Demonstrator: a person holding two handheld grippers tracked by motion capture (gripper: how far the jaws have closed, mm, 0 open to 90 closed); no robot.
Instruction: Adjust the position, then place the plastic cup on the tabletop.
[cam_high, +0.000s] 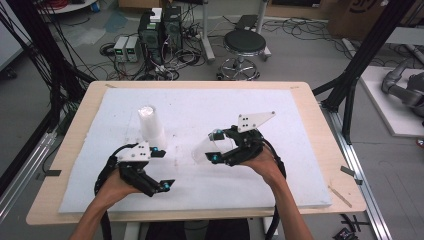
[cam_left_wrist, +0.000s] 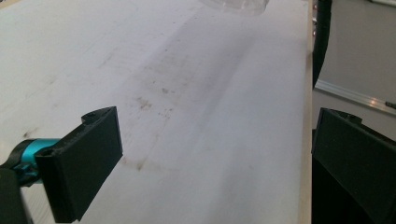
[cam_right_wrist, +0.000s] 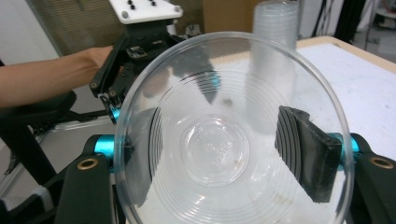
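**Right claw grips single clear cup; left claw open and unloaded**

The right gripper (cam_high: 216, 146) is closed on a clear plastic cup (cam_high: 206, 149), its pads pressing the cup's ribbed wall from opposite sides. In the right gripper view the cup (cam_right_wrist: 219, 140) lies on its side between the jaws with its open mouth turned toward the camera. A side-on grip of this kind leaves both rim and base free, which in my judgement suits either setting the cup upright or nesting it onto another. In the high view the cup hangs close above the white pad (cam_high: 280, 165) near the middle of the desk, just left of the right hand (cam_high: 265, 162).

The left gripper (cam_high: 160, 167) stands wide open with nothing between its jaws. Its pads (cam_left_wrist: 86, 161) frame bare, faintly stained pad surface in the left gripper view, and it sits toward the desk's near-left corner, apart from the held cup. The open stance suggests it is ready to receive or steady something, though that is inference only.

Beyond the left gripper, an upright stack of clear cups (cam_high: 150, 125) stands on the pad, left of centre. It is the probable source or destination of the held cup; which cannot be determined. The stack also appears behind the held cup in the right gripper view (cam_right_wrist: 275, 28).

The wooden desk (cam_high: 320, 125) borders the pad on all sides.
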